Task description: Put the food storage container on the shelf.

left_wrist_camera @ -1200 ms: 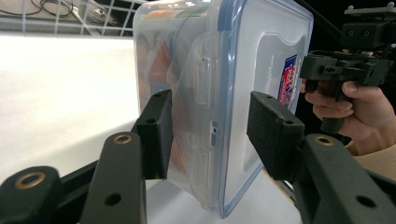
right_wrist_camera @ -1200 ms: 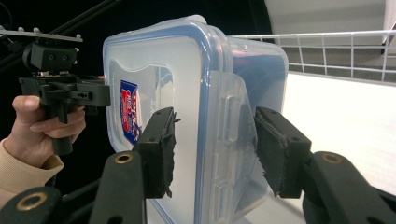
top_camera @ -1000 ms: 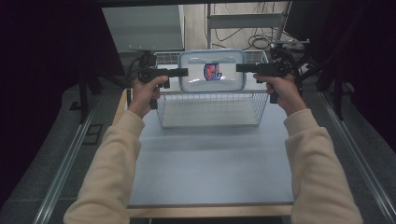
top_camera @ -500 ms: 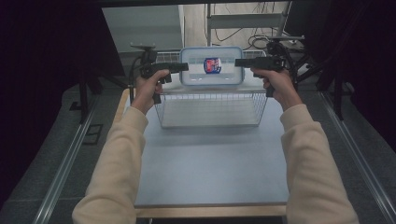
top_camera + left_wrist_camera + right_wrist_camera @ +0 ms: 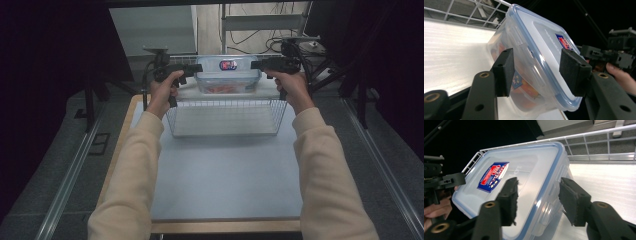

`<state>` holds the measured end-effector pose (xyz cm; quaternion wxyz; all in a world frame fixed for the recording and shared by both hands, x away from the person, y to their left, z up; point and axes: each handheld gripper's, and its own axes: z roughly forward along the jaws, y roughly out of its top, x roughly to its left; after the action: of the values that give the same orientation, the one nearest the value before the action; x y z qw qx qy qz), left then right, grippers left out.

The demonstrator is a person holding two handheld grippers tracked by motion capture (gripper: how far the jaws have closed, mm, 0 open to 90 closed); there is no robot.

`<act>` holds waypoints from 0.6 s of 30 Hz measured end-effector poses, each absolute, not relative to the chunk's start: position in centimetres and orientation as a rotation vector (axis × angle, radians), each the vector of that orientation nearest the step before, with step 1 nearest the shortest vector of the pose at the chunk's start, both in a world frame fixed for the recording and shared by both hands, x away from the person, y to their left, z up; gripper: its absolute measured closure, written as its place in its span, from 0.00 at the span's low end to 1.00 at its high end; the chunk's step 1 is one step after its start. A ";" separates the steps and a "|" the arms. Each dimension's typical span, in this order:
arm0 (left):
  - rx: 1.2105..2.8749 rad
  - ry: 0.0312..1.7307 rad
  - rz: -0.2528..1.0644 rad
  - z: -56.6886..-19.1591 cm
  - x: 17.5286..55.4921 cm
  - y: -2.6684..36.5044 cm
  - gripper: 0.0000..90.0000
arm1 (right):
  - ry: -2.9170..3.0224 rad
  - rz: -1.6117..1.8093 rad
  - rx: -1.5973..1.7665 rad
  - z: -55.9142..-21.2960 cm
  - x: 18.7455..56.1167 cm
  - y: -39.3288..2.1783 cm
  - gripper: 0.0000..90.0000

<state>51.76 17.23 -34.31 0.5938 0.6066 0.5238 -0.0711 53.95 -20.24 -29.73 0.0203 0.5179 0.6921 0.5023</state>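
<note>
A clear plastic container (image 5: 227, 75) with a blue-rimmed lid and a red and blue label hangs between my two grippers at the far side of a wire basket (image 5: 225, 107). My left gripper (image 5: 197, 67) has the container's left end (image 5: 536, 37) between its pads. Those jaws have just been opening, but both pads still lie against the lid and the base. My right gripper (image 5: 254, 64) is shut on the opposite end (image 5: 529, 167), with one pad on the lid and one under the base. Something orange shows inside.
The basket stands at the far end of a pale blue table (image 5: 225, 175), and its white floor lies close under the container. Black stands and cables crowd the space behind and to both sides. Metal rails run along the floor left and right.
Both hands and the container have shifted a little farther from the person and slightly lower toward the basket's far side.
</note>
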 end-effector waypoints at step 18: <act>1.481 1.145 0.009 -31.8 47.0 17.5 0.32 | 2.129 1.637 1.376 -29.0 49.8 -22.2 0.38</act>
<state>46.97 17.52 -31.76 0.5929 0.6370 0.4926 0.0038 49.80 -22.18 -28.98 0.0620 0.4552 0.7041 0.5414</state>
